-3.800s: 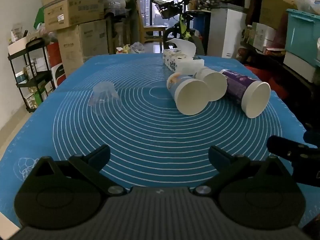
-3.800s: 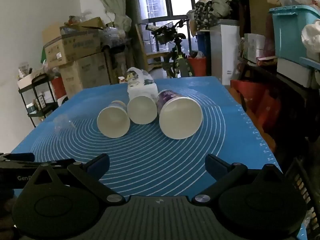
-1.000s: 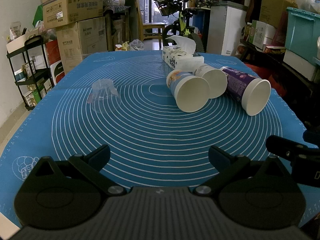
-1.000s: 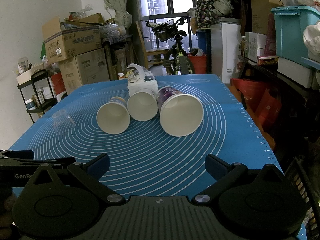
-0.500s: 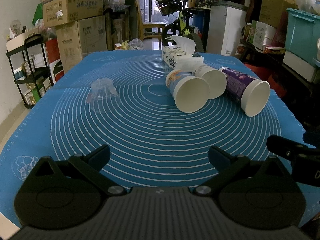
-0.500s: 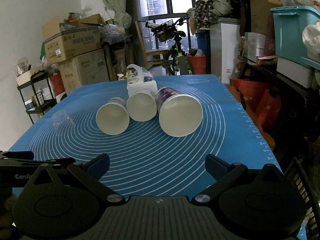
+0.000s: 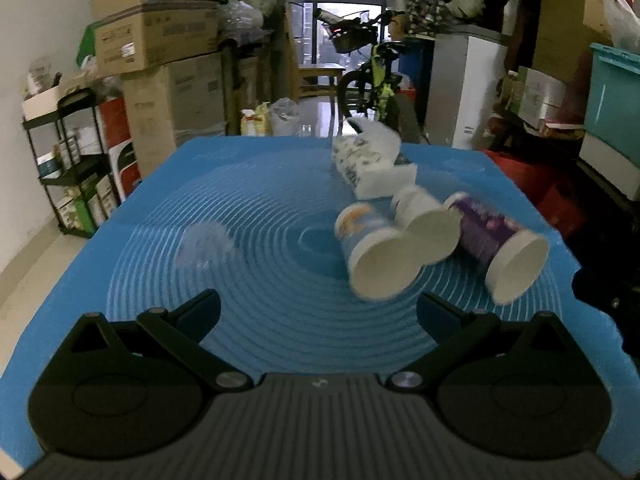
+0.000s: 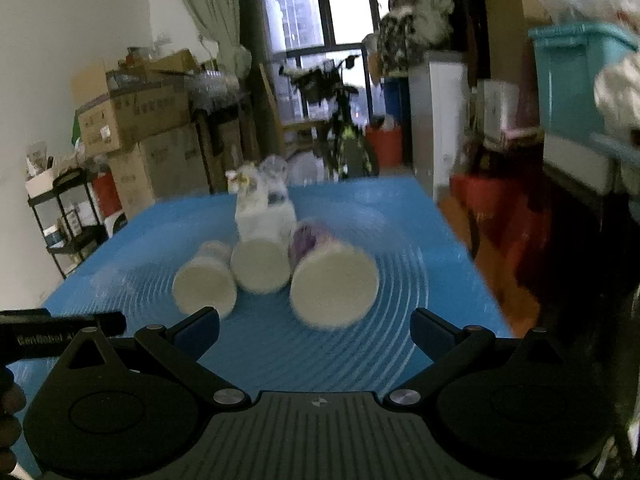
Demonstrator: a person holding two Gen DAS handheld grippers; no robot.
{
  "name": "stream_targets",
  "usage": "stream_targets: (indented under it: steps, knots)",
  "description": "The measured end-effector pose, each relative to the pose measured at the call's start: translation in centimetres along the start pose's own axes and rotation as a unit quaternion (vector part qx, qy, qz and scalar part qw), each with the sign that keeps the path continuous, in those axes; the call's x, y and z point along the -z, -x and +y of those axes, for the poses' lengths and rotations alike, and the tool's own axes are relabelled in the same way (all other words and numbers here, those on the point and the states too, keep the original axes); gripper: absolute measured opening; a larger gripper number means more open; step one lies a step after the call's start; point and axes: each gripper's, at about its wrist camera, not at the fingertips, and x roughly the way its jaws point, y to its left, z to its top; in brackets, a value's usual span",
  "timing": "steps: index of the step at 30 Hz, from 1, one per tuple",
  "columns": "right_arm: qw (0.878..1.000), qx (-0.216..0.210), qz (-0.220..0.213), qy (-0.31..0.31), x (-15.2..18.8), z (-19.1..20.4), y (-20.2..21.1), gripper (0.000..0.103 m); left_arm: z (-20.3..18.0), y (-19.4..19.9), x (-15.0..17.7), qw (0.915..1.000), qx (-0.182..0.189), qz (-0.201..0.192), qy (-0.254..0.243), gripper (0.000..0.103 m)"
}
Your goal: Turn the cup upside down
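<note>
Three paper cups lie on their sides on the blue mat [image 7: 280,184], mouths toward me: a blue-printed cup [image 7: 376,256], a white cup [image 7: 428,226] and a purple cup [image 7: 504,252]. In the right wrist view they show as the blue cup [image 8: 206,284], white cup [image 8: 260,266] and purple cup [image 8: 332,284]. A small clear plastic cup [image 7: 204,246] stands upside down at the left. My left gripper [image 7: 318,308] and right gripper [image 8: 314,326] are both open and empty, short of the cups. Both views are motion-blurred.
A tissue pack [image 7: 370,164] lies behind the cups. Cardboard boxes [image 7: 160,44] and a black shelf rack [image 7: 76,168] stand to the left, a bicycle [image 7: 372,80] at the back, a teal bin [image 7: 612,92] at the right.
Both grippers have moved forward toward the cups and the views have blurred. The cups lie where they were. Both grippers stay open.
</note>
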Motion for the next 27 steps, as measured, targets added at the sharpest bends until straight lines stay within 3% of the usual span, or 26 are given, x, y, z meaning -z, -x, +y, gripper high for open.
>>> stream_targets:
  steps: [9, 15, 21, 22, 26, 27]
  knots:
    - [1.000, 0.016, -0.014, 0.005, -4.0, -1.7, -2.9, 0.100, -3.3, -5.8, -3.6, 0.9993, 0.001, 0.036, -0.010, 0.103]
    - [1.000, 0.020, -0.014, -0.006, -4.2, -3.5, -4.1, 0.100, -4.6, -10.8, -4.0, 0.9960, -0.013, 0.085, -0.024, 0.103]
    - [1.000, 0.023, -0.010, -0.014, -3.6, -4.9, -4.5, 0.100, -3.2, -12.8, -3.2, 0.9937, -0.001, 0.112, 0.006, 0.101]
    - [1.000, 0.022, -0.008, -0.018, -3.5, -5.1, -4.6, 0.100, -3.1, -12.7, -3.2, 0.9937, 0.002, 0.112, 0.010, 0.099]
    - [1.000, 0.021, -0.003, -0.021, -3.2, -5.2, -4.9, 0.100, -3.1, -12.7, -3.1, 0.9912, 0.022, 0.129, 0.014, 0.073]
    - [1.000, 0.021, -0.003, -0.020, -3.1, -5.1, -5.0, 0.100, -3.2, -12.7, -3.1, 0.9908, 0.023, 0.133, 0.011, 0.071]
